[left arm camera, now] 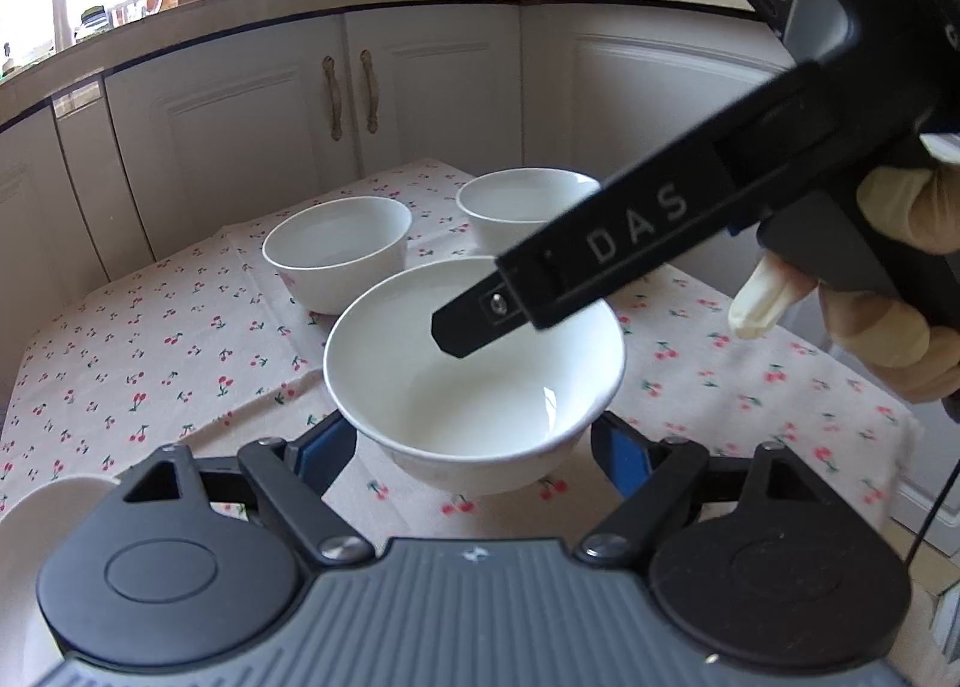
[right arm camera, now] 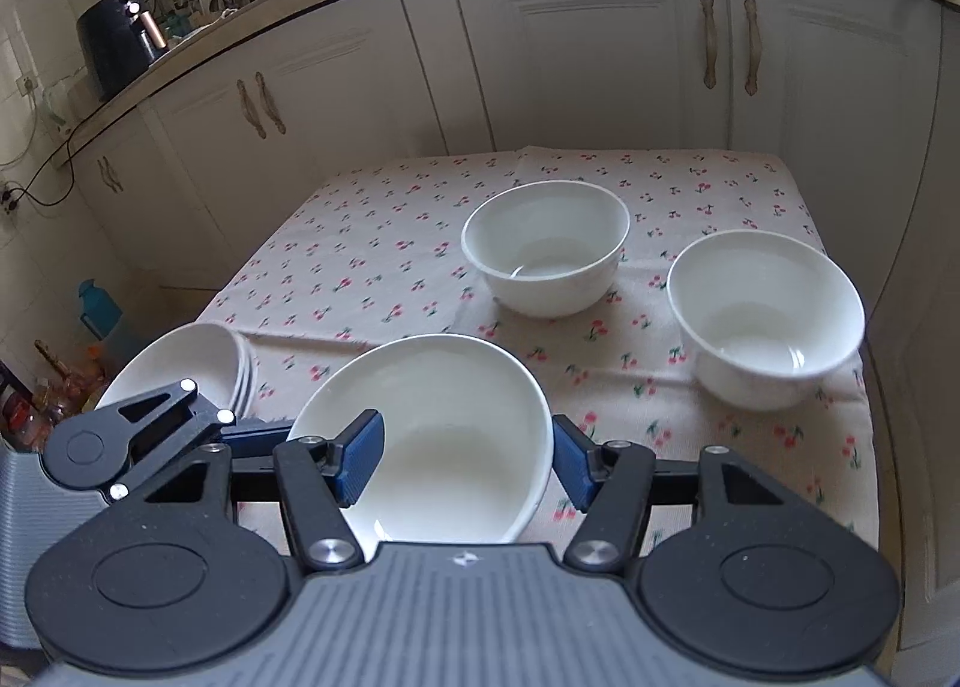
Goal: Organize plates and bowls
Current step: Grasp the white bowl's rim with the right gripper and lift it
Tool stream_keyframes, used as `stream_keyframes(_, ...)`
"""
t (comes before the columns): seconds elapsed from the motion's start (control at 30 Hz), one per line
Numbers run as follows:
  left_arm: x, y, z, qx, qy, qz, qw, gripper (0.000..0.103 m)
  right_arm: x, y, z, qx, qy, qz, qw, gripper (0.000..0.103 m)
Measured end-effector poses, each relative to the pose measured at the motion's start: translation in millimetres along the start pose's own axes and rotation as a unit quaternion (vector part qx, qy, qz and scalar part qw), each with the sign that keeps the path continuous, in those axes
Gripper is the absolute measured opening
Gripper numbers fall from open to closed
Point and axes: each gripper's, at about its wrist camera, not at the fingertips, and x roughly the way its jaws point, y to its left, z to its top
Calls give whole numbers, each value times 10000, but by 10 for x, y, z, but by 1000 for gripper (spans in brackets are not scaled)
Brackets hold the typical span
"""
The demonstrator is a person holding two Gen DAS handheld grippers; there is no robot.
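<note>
Right tool (right arm camera: 468, 462) astride bowl (right arm camera: 456, 423) wall.

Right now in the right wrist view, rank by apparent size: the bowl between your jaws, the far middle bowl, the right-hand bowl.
1. Bowl between the jaws, largest, though it is nearest the camera.
2. Right-hand bowl and far middle bowl: too alike to rank.

The right gripper (right arm camera: 468, 459) is clamping the nearest white bowl's (right arm camera: 444, 447) rim, one blue pad inside, one outside. Beyond that bowl two more white bowls (right arm camera: 546, 249) are sitting apart on the cherry-print tablecloth (right arm camera: 360, 267); left of it, stacked white plates (right arm camera: 192, 363).
</note>
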Motion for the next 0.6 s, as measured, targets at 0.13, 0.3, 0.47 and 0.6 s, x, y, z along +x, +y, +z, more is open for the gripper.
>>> stream_keyframes(0.13,-178,-77,-32,105,-93,-55,9999,85,-129,89,-102,71,-10,-25,10000,69)
stream_keyframes(0.3,-307,-159,-129,207,-103,-83,9997,85,-271,178,-240,148,-59,1,9999,70)
stream_keyframes(0.47,-368,-198,-263,184,12,-143,9997,85,-339,266,-365,171,8,44,9998,70)
stream_keyframes(0.6,-418,-191,-339,131,90,-177,9997,85,-352,328,-455,229,55,80,9997,70)
